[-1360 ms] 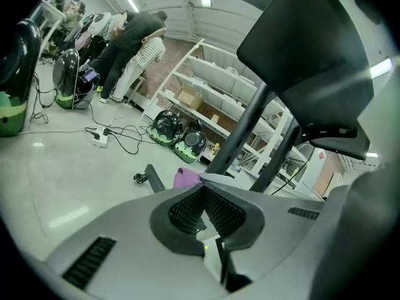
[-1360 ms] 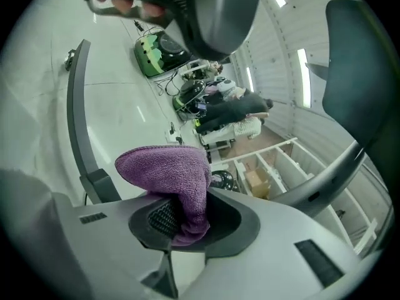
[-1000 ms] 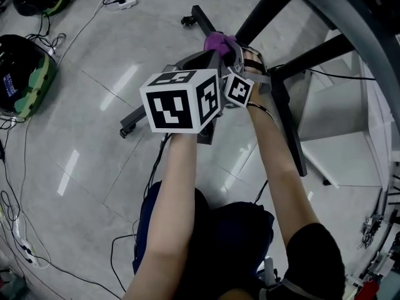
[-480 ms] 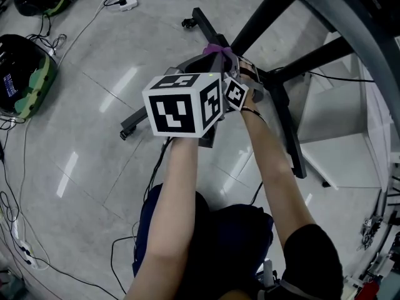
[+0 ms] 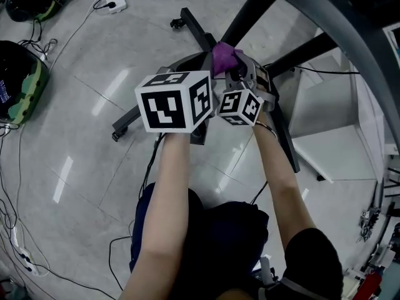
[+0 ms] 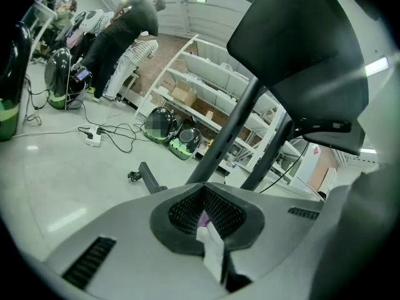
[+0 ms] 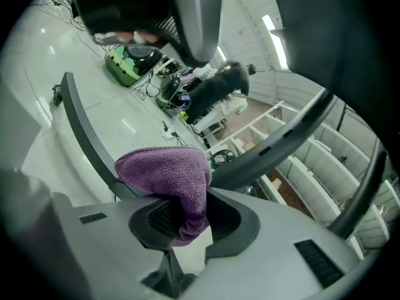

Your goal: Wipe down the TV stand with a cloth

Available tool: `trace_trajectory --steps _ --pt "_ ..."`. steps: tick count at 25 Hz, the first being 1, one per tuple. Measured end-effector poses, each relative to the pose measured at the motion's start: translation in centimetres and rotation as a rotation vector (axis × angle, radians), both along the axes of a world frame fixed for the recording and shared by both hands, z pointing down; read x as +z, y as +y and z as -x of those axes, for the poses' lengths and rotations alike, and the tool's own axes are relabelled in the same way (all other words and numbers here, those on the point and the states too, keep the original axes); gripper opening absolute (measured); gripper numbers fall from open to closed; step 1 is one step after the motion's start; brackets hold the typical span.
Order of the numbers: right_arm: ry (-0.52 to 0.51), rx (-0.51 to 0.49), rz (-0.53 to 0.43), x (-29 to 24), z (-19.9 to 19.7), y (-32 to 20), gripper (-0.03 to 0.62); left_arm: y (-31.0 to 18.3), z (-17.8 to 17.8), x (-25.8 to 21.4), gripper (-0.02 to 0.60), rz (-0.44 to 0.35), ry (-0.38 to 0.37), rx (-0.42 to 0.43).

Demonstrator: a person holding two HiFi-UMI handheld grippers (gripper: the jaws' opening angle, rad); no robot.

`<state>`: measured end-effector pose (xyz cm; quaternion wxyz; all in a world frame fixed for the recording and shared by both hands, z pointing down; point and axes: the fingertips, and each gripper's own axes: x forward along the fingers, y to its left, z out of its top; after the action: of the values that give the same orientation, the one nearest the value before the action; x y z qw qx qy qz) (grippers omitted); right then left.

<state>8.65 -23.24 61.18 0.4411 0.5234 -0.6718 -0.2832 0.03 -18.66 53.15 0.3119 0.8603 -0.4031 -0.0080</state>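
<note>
Head view first: the left gripper (image 5: 203, 61) and right gripper (image 5: 236, 70) are huddled almost against each other over the base of the TV stand (image 5: 249, 12). The purple cloth (image 5: 224, 55) is bunched at their tips, just above the stand's long black leg (image 5: 195, 29). My read is that the cloth is being set up in the grip rather than wiped, as it doesn't look pressed to anything. There's plenty of open floor (image 5: 81, 136) left of that leg. It's tighter on the right, where a second leg (image 5: 284, 127) runs close beside a white shelf unit (image 5: 325, 127).

Over to the left gripper view: the jaws are together, pinching a white tag (image 6: 211, 249), with a sliver of purple tucked behind it. Ahead, two slanted posts climb to the dark screen back (image 6: 300, 49).

Now the right gripper view: the jaws are clamped firmly on the cloth, and a fat fold bulges out above them. The leg passes right behind it, though I can't tell whether they touch.

Next, I'd say, the left lets the tag go. The right then lays the fold flat on the leg and runs along it, minding the caster (image 5: 177, 22) at the end and the posts overhead.
</note>
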Motion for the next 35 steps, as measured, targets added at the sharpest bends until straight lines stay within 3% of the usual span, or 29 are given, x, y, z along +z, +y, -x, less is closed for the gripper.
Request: trace_trajectory --steps 7,15,20,27,31,35 --pt "-0.026 0.073 -0.165 -8.3 -3.9 1.9 0.098 0.7 -1.2 -0.9 0.006 -0.015 0.006 0.016" --pt "-0.026 0.120 -0.400 -19.3 -5.7 1.4 0.098 1.5 -2.8 -1.3 0.006 -0.016 0.018 0.042" --pt "-0.115 0.163 -0.506 -24.5 -6.3 0.5 0.098 1.5 -3.1 -1.2 0.006 -0.009 0.023 0.040" --pt "-0.108 0.187 -0.575 -27.5 -5.3 -1.4 0.098 1.6 -3.4 -1.2 0.006 -0.012 0.022 0.052" --pt "-0.152 0.207 -0.575 -27.4 -5.2 -2.3 0.098 1.3 -3.3 -0.8 0.006 -0.003 0.030 0.048" --pt "-0.128 0.197 -0.578 -26.4 -4.7 -2.5 0.098 1.1 -3.4 -0.5 0.006 0.002 0.026 0.053"
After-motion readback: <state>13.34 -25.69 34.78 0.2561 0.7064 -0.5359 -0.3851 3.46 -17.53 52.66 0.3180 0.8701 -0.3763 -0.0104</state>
